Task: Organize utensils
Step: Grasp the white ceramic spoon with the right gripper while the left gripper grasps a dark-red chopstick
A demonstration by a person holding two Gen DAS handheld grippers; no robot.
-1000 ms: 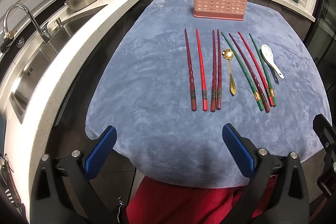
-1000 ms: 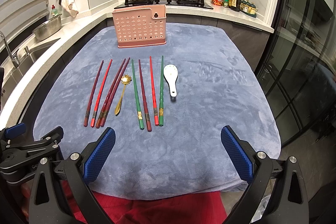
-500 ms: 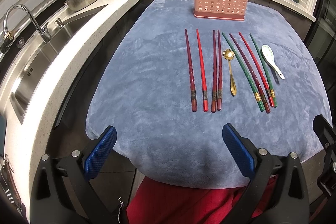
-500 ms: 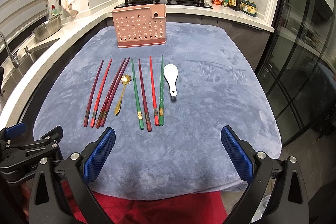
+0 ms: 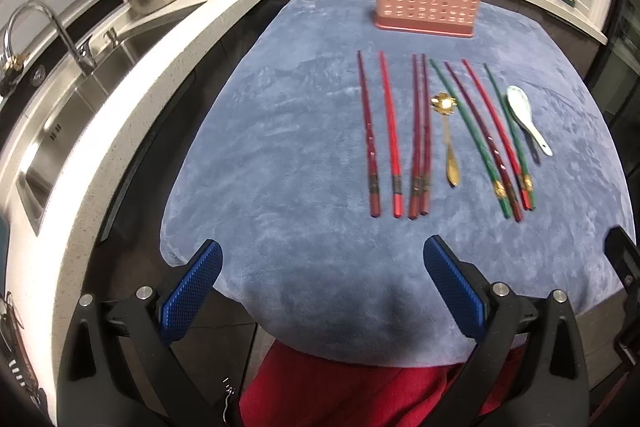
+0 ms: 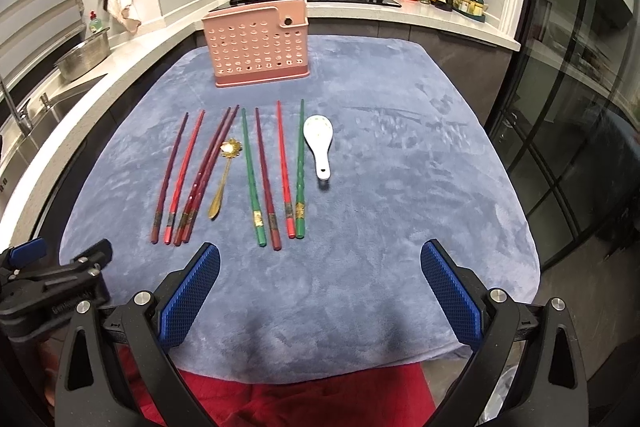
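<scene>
Left black two-finger gripper with blue textured pads (image 5: 322, 287): jaws spread wide, nothing between fingers, level. Right black two-finger gripper with blue textured pads (image 6: 320, 287): jaws equally wide, nothing between pads. Left gripper body visible beside right gripper's left finger (image 6: 188, 295).

Both views now sit slightly nearer the desk (image 6: 460, 155) than a second ago. In the right wrist view the pink utensil holder (image 6: 258, 49) and the row of chopsticks (image 6: 224, 175) lie a little lower in the picture and look slightly larger, so the right tongs (image 6: 320, 291) have eased forward. The left wrist view has shifted only a touch, with the chopsticks (image 5: 420, 135) slightly blurred, so the left tongs (image 5: 322, 287) have moved a little too.
</scene>
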